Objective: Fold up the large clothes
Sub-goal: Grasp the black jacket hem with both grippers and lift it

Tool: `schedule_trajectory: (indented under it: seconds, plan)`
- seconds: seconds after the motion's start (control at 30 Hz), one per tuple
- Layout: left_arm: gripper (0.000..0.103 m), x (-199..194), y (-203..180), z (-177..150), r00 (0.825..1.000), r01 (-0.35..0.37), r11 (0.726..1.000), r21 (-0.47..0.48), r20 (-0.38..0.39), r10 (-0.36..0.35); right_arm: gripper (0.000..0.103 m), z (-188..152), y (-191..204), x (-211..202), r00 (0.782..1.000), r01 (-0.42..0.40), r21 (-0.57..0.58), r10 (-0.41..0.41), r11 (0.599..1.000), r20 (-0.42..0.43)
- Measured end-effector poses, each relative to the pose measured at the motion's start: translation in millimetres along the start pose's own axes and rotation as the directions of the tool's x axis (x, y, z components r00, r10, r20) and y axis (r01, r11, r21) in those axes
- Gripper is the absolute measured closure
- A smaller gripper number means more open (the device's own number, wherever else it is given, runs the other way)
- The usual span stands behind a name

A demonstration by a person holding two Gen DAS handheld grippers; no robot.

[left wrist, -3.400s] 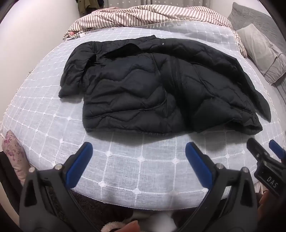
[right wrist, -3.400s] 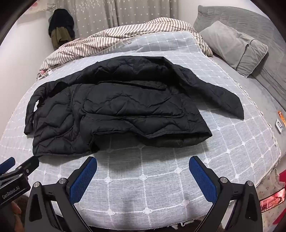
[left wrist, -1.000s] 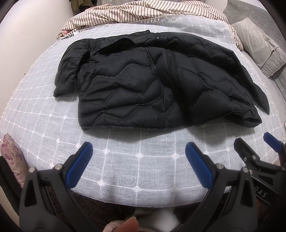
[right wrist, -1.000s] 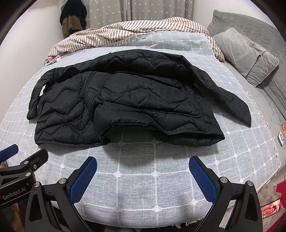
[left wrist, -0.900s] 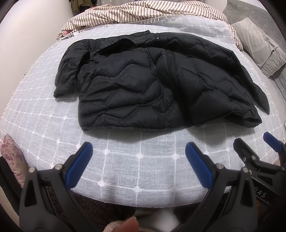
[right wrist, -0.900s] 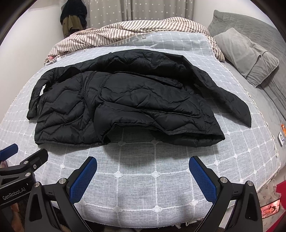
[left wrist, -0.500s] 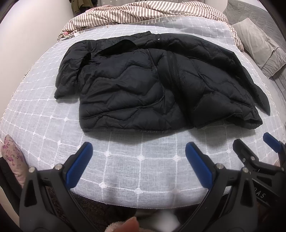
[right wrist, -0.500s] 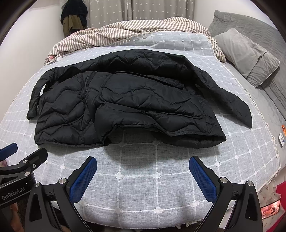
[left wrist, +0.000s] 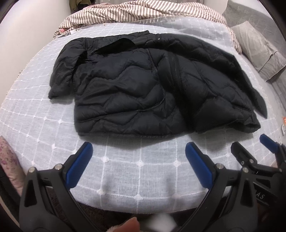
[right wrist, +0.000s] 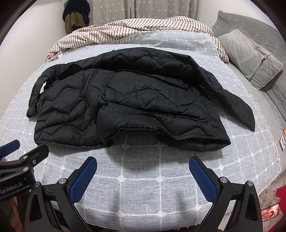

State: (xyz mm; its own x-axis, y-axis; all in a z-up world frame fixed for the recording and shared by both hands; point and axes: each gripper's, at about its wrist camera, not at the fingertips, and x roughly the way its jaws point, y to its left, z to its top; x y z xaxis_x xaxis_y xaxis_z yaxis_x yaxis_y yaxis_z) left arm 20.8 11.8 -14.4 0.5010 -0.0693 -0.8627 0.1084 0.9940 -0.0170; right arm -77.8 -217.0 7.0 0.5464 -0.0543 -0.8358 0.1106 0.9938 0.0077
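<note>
I hold left claw [left wrist: 138, 161] and right claw [right wrist: 143, 175] wide open and empty over the bed [right wrist: 143, 187] edge, near the jacket [right wrist: 135, 107] spread front-up, ready to grab its hem.

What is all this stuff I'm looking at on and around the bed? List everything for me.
Puffer jacket: one, black, quilted, spread across the middle of the bed, one sleeve out to each side.
Bed cover: one, pale grey with a white grid, under the jacket.
Striped blanket: one, brown and white, bunched at the far end of the bed.
Pillow: one, grey, at the far right.
Hanging clothes: a dark and olive bundle, on the wall at the far left.
Curtain: grey with small stars, behind the bed.
Left gripper: one, black with blue pads, open, hovering before the jacket's hem.
Right gripper: one, same colours, open, beside it.
</note>
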Motion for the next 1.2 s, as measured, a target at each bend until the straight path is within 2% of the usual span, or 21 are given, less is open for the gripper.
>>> schedule_trajectory:
  seconds: [0.13, 0.2, 0.3, 0.4, 0.47, 0.53, 0.6, 0.67, 0.73, 0.8, 0.87, 1.0, 1.1, 1.2]
  plan:
    - [0.000, 4, 9, 3, 0.996, 0.086, 0.996, -0.013, -0.015, -0.087, 0.000, 5, -8, -2, 0.998, -0.056, 0.020, 0.055, 0.998, 0.038]
    - [0.000, 7, 13, 6, 0.986, 0.161, 0.987, -0.023, -0.050, -0.162, 0.000, 7, -12, -3, 0.996, -0.077, 0.033, 0.076, 0.996, 0.050]
    - [0.000, 9, 26, 11, 0.944, 0.314, 0.946, -0.077, -0.078, -0.320, 0.000, 10, -21, -2, 0.993, -0.102, 0.033, 0.099, 0.994, 0.066]
    - [0.000, 7, 43, 16, 0.916, 0.393, 0.914, -0.100, -0.046, -0.399, 0.000, 12, -37, -2, 0.988, -0.132, 0.047, 0.127, 0.990, 0.090]
    - [0.000, 4, 53, 20, 0.913, 0.403, 0.910, -0.093, -0.024, -0.407, 0.000, 13, -51, -1, 0.982, -0.172, 0.081, 0.165, 0.982, 0.090]
    - [0.000, 6, 64, 26, 0.919, 0.391, 0.917, -0.072, -0.020, -0.393, 0.000, 13, -68, 1, 0.976, -0.209, 0.116, 0.199, 0.971, 0.092]
    - [0.000, 11, 76, 31, 0.928, 0.370, 0.927, -0.058, -0.032, -0.372, 0.000, 15, -86, 3, 0.978, -0.201, 0.141, 0.190, 0.969, 0.088]
    - [0.000, 18, 90, 38, 0.926, 0.371, 0.927, -0.060, -0.055, -0.374, 0.000, 17, -104, 4, 0.982, -0.177, 0.142, 0.165, 0.974, 0.086]
    - [0.000, 25, 109, 44, 0.922, 0.375, 0.923, -0.087, -0.064, -0.381, 0.000, 18, -121, 5, 0.981, -0.189, 0.154, 0.178, 0.970, 0.081]
    - [0.000, 33, 128, 50, 0.937, 0.336, 0.935, -0.114, -0.063, -0.344, 0.000, 17, -139, 10, 0.973, -0.232, 0.191, 0.223, 0.954, 0.066]
    - [0.000, 43, 150, 56, 0.947, 0.304, 0.940, -0.156, -0.062, -0.316, 0.000, 15, -159, 16, 0.959, -0.283, 0.252, 0.278, 0.925, 0.058]
    - [0.005, 66, 177, 59, 0.943, 0.311, 0.933, -0.182, -0.062, -0.327, 0.000, 9, -200, 35, 0.916, -0.393, 0.399, 0.390, 0.828, 0.093]
    - [0.007, 87, 188, 55, 0.928, 0.346, 0.918, -0.194, -0.069, -0.365, 0.000, 7, -218, 52, 0.895, -0.431, 0.456, 0.433, 0.779, 0.107]
    - [0.018, 104, 193, 51, 0.908, 0.391, 0.893, -0.223, -0.067, -0.415, 0.002, 5, -232, 73, 0.871, -0.465, 0.512, 0.478, 0.723, 0.115]
